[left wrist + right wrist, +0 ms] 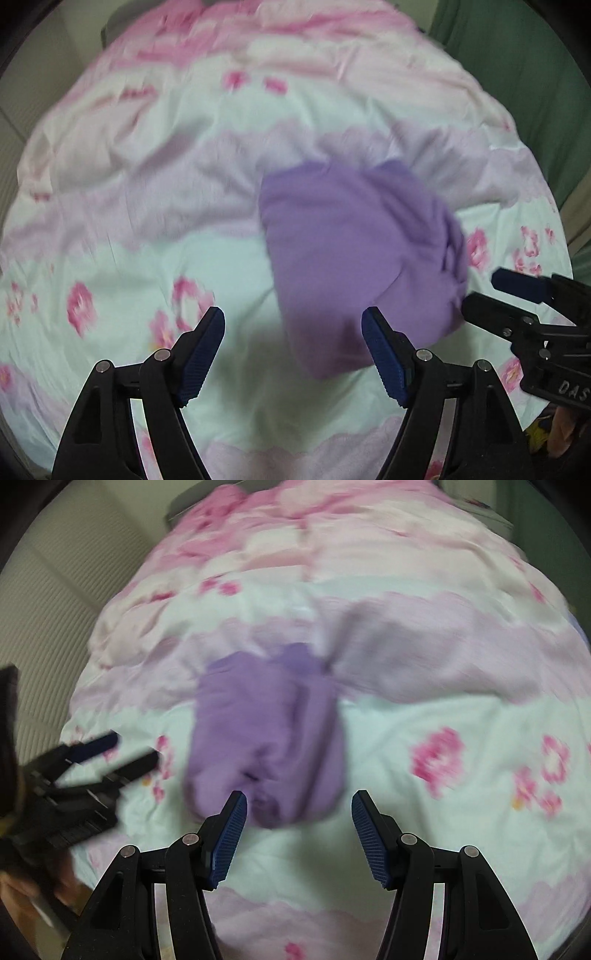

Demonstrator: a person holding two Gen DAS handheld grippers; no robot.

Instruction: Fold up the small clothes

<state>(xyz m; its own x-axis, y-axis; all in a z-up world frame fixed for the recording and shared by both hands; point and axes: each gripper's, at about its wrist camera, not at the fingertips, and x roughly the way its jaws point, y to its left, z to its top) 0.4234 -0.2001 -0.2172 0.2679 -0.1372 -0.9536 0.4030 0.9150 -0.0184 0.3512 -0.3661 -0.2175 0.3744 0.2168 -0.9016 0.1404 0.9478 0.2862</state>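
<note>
Nearest in the left wrist view, the left gripper (pixel 293 330) stands with its blue-padded fingers spread wide, nothing between them, above the pale sheet. In the right wrist view the right gripper (pixel 299 814) is likewise spread and empty. Each tool also shows in the other's view: the right gripper at the right edge of the left view, parted, one fingertip just beside the near right edge of the cloth, though blur hides whether it touches; the left gripper at the left edge of the right view, parted and clear of the cloth.

Just beyond the fingertips lies the purple garment (pixel 354 251), a small bundled piece resting on the floral bedsheet (pixel 140 206). In the right view the purple garment (pixel 266 738) sits just ahead of that gripper's left finger, creased lengthwise, with loose gathers at its near end. Both pictures are motion-blurred, so finer folds cannot be read.

Farther off, the floral bedsheet (pixel 424 657) runs in mint, lilac and pink bands with pink flowers. A green fabric (pixel 524 85) rises at the far right.
</note>
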